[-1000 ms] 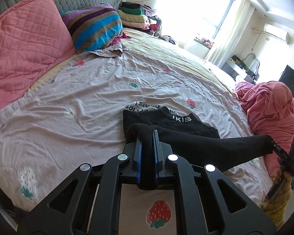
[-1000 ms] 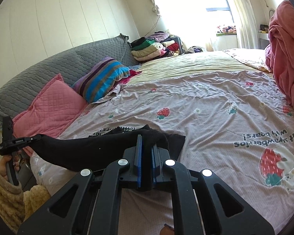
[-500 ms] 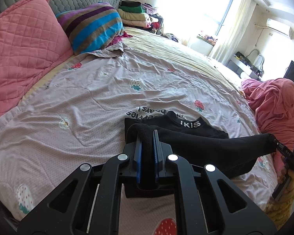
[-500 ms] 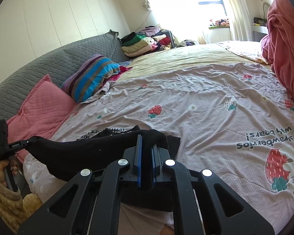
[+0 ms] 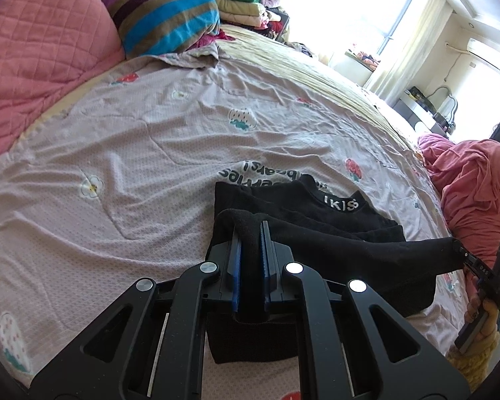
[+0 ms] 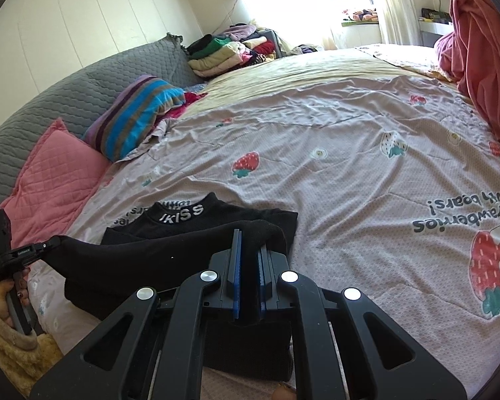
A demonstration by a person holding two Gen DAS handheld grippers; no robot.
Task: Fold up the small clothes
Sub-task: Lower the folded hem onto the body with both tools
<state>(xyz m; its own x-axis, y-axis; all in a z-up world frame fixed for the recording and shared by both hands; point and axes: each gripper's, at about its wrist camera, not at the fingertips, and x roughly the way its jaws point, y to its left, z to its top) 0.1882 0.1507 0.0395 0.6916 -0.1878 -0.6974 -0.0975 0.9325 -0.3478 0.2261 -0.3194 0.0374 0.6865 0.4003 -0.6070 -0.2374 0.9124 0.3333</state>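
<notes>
A black garment (image 5: 333,253) with a white-lettered collar (image 5: 340,204) lies on the strawberry-print bedspread (image 5: 150,140). My left gripper (image 5: 250,230) is shut on one end of its near edge, the cloth bunched between the blue pads. The edge stretches taut to the right gripper (image 5: 460,250), held in a person's hand at far right. In the right wrist view, my right gripper (image 6: 248,236) is shut on the other end of the garment (image 6: 150,260). The left gripper (image 6: 55,241) pinches the far left end. The lifted edge hangs low over the flat part, just short of the collar (image 6: 182,216).
A pink quilted pillow (image 5: 43,43) and a striped pillow (image 5: 163,16) lean on the grey headboard (image 6: 66,100). Stacked clothes (image 5: 243,3) sit at the far end. A pink blanket heap (image 5: 476,180) rises at the right of the bed.
Both grippers have sunk and moved forward together, carrying the stretched black edge over the lower part of the garment toward the collar. Both grips stayed shut.
</notes>
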